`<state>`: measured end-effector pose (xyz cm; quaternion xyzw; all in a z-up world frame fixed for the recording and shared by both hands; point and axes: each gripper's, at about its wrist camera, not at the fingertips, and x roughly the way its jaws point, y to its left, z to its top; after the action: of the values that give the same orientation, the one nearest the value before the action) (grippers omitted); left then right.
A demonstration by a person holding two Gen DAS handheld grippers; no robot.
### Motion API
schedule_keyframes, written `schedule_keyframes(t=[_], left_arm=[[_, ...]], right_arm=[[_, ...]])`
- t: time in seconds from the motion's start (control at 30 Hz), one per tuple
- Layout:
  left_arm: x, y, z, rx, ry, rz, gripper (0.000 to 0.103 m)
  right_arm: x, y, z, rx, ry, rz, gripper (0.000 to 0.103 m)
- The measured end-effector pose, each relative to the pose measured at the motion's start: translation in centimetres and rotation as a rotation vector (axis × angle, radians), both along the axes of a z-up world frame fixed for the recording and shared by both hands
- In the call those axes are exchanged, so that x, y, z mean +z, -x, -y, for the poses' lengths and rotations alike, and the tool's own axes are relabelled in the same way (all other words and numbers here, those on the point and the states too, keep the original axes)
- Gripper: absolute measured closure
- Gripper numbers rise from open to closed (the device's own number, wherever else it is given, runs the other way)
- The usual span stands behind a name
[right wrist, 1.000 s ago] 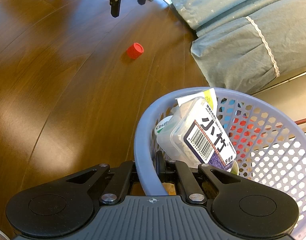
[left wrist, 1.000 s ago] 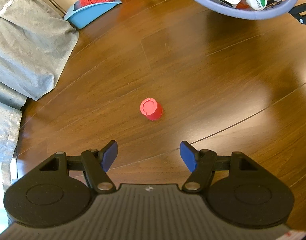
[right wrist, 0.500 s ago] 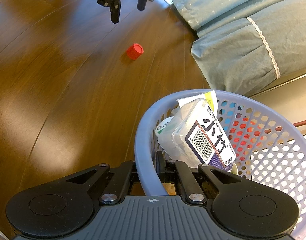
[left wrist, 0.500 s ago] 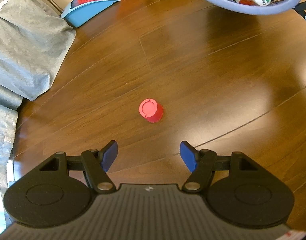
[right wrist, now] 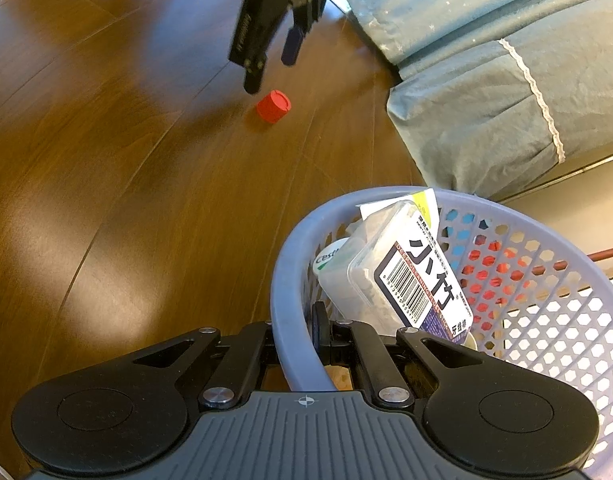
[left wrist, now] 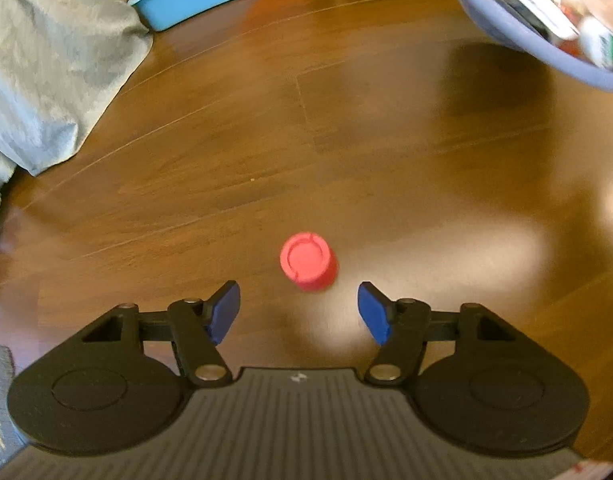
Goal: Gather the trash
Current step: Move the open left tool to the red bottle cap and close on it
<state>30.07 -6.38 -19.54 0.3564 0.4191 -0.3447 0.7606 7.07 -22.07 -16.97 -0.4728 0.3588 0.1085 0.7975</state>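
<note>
The left gripper [left wrist: 299,312] hangs just above the red cap [left wrist: 309,261], its blue pads [left wrist: 225,311] apart with nothing between them; the jaws have just been closing a little. The red cap lies on its side on the wooden floor [left wrist: 226,168], just ahead of the pads and free of both. The right gripper [right wrist: 302,336] is clamped tight on the rim of the lavender basket [right wrist: 284,280], well apart from the cap. In the basket a clear floss box [right wrist: 406,276] leans beside a white bottle [right wrist: 330,258]. Grey-blue bedding [right wrist: 486,80] lies beyond the cap.
</note>
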Motion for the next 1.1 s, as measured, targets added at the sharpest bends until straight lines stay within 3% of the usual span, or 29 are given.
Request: schedule_keyframes(t=[0.2, 0.87, 1.03, 1.1], left_arm=[[-0.6, -1.8, 1.1, 0.027, 0.027, -0.038, 0.046], [-1.6, -2.9, 1.9, 0.025, -0.006, -0.096, 0.06], [-1.6, -3.0, 2.0, 0.021, -0.001, -0.103, 0.074], [-1.5, -2.9, 2.1, 0.017, -0.004, -0.102, 0.074]], right_arm=[[0.2, 0.0, 0.1, -0.002, -0.005, 0.002, 0.103], [0.6, 0.5, 0.3, -0.002, -0.019, 0.011, 0.103], [0.8, 0.4, 0.4, -0.003, -0.02, 0.009, 0.103], [0.8, 0.4, 0.3, -0.003, -0.019, 0.009, 0.103]])
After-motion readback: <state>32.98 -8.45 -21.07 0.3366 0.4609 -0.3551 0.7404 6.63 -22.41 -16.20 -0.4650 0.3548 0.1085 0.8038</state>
